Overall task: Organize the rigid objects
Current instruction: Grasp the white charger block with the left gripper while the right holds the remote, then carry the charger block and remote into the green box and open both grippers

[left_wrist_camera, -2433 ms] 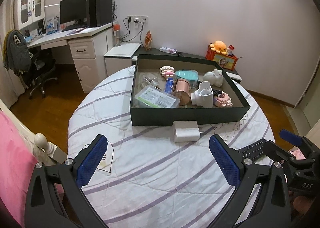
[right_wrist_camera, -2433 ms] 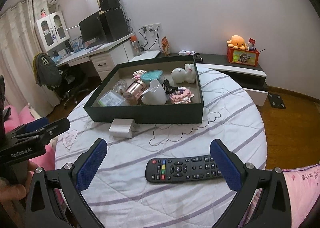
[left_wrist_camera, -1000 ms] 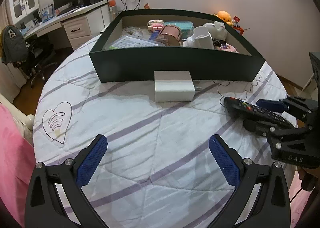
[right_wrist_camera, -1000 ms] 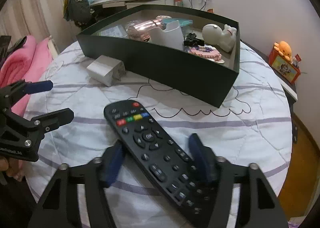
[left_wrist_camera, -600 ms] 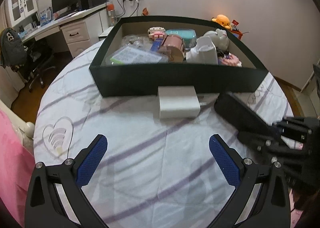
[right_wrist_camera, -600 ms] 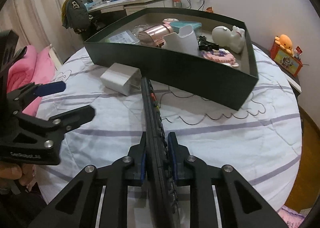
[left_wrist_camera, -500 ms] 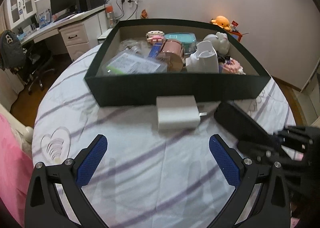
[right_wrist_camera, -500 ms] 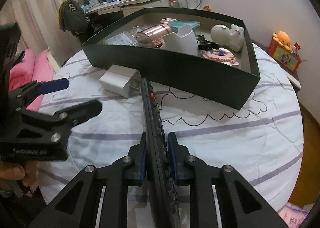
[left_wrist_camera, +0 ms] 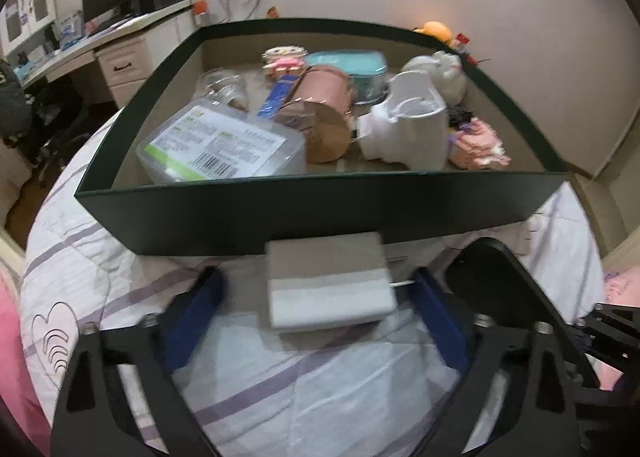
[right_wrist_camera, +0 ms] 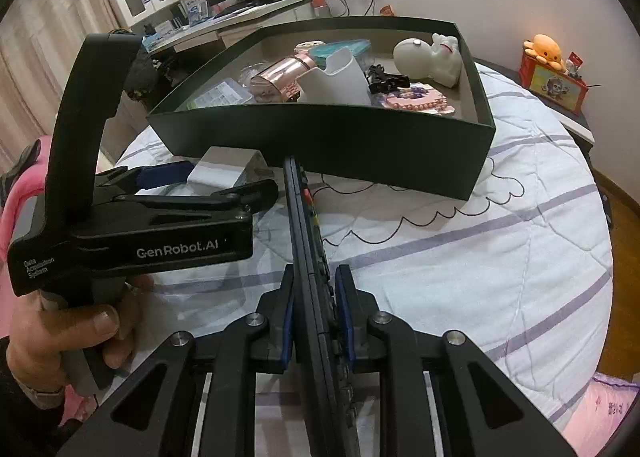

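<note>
Dark green cardboard forms the wide, shallow box [left_wrist_camera: 312, 213] that stands on the round table [right_wrist_camera: 460, 241] under a white quilted cover with lilac stripes. Inside the box lie a clear plastic case with a green-and-white label [left_wrist_camera: 216, 149], a rose-gold metal cylinder [left_wrist_camera: 320, 113] on its side, a white ceramic cup [left_wrist_camera: 412, 129], a teal lidded tin [left_wrist_camera: 352, 65] and a white figurine [right_wrist_camera: 428, 57].

Just in front of the box's near wall sits a white rectangular charger block [left_wrist_camera: 328, 281], its prongs pointing to the right. The left hand-held gripper [left_wrist_camera: 316, 305] straddles this block, its blue pads [left_wrist_camera: 192, 317] on either side and closing in, not yet pressing on it.

Also before that near wall, right of the charger, the right hand-held gripper [right_wrist_camera: 316, 309] is clamped on a long black remote control [right_wrist_camera: 304, 225], turned on edge with its far tip near the box.
</note>
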Motion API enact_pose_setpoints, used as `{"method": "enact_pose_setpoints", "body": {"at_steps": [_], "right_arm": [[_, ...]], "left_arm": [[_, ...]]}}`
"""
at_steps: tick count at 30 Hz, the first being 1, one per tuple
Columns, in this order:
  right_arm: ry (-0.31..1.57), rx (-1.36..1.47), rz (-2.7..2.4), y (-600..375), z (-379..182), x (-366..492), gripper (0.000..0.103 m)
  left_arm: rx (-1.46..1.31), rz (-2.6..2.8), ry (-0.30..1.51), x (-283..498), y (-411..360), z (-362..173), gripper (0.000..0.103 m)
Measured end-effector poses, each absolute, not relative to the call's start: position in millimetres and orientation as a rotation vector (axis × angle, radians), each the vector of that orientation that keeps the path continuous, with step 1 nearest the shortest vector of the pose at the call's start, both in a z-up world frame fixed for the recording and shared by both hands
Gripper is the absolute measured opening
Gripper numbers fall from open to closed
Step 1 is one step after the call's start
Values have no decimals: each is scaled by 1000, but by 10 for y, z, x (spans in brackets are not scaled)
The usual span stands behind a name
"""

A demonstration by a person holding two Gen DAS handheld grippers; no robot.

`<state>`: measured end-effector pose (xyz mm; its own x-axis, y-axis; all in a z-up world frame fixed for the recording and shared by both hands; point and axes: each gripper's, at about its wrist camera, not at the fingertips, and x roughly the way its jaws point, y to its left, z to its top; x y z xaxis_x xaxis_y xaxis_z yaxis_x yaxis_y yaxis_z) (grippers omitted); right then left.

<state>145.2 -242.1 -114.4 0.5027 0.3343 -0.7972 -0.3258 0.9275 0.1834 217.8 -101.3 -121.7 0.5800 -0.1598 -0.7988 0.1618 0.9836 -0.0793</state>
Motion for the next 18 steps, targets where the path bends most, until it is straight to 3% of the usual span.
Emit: {"method": "enact_pose_setpoints", "body": {"at_steps": [1,18], "right_arm": [[964,12,395,-2416,-1143,1450,19],[922,46,388,-2294,-955,1240,18]], "left_arm": [[7,-194,931,2166,-1016,-1207,71],[-30,-211,871,1723,-637,-888,71]]}}
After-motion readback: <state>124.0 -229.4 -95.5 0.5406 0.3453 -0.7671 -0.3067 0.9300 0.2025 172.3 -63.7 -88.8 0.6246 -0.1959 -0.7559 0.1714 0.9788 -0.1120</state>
